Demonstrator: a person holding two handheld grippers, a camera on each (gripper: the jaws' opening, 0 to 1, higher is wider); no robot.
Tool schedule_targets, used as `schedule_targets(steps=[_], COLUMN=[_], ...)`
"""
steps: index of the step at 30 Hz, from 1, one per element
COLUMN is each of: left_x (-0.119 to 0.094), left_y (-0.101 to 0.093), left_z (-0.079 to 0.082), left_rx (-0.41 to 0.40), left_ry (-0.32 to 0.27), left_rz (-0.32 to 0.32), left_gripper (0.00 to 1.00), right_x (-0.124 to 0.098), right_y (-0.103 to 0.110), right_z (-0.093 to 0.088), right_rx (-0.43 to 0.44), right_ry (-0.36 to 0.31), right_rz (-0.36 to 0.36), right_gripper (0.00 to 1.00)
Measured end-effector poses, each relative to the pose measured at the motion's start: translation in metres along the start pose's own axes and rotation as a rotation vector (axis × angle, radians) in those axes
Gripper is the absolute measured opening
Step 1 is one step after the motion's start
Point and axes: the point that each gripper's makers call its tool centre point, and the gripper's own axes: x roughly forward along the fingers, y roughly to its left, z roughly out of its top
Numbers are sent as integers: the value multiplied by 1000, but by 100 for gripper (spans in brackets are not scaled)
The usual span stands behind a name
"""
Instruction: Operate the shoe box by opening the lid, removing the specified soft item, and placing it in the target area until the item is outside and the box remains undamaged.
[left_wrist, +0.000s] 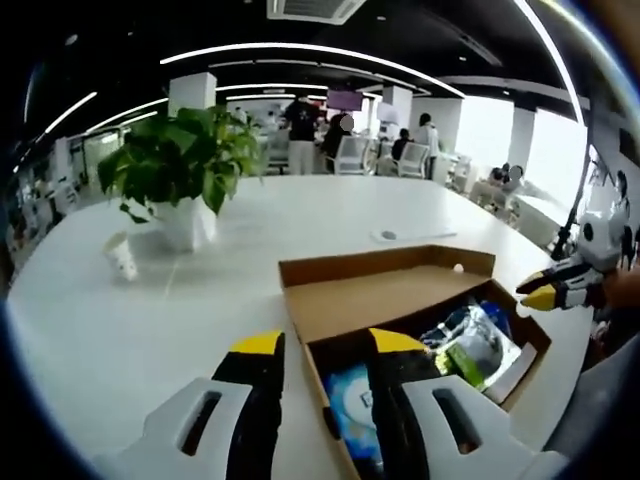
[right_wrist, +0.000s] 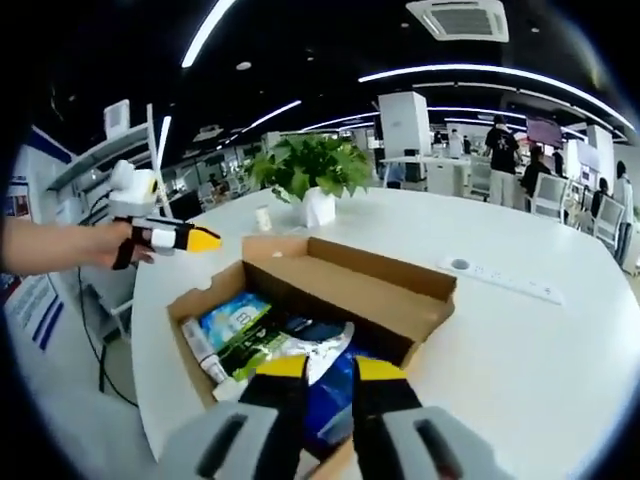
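White desk (right_wrist: 520, 340) carries the open shoe box (right_wrist: 385, 290) just ahead of your right hand-held gripper (right_wrist: 330, 372) (jaws slightly parted, empty); descend straight onto the soft packets (right_wrist: 235, 322), avoiding cardboard walls.

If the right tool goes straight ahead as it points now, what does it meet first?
Probably the packets in the open box, just past the right tool; depth is unclear.

bright ceiling strip lights, window glare, soft focus, fisheye warping at edges
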Motion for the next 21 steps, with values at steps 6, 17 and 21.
schedule_targets(steps=[6, 17, 21], left_x=[-18, -62, -78], left_y=[-7, -24, -31], left_z=[0, -11, -12], left_rx=[-7, -14, -22], left_ry=[-22, -51, -69], left_rz=[-14, -38, -42], left_gripper=[37, 45, 47], right_x=[8, 15, 19], right_y=[16, 28, 28], right_z=[-11, -28, -34], right_rx=[57, 75, 85], right_ry=[40, 114, 148], right_rz=[36, -5, -20], right_gripper=[15, 24, 25])
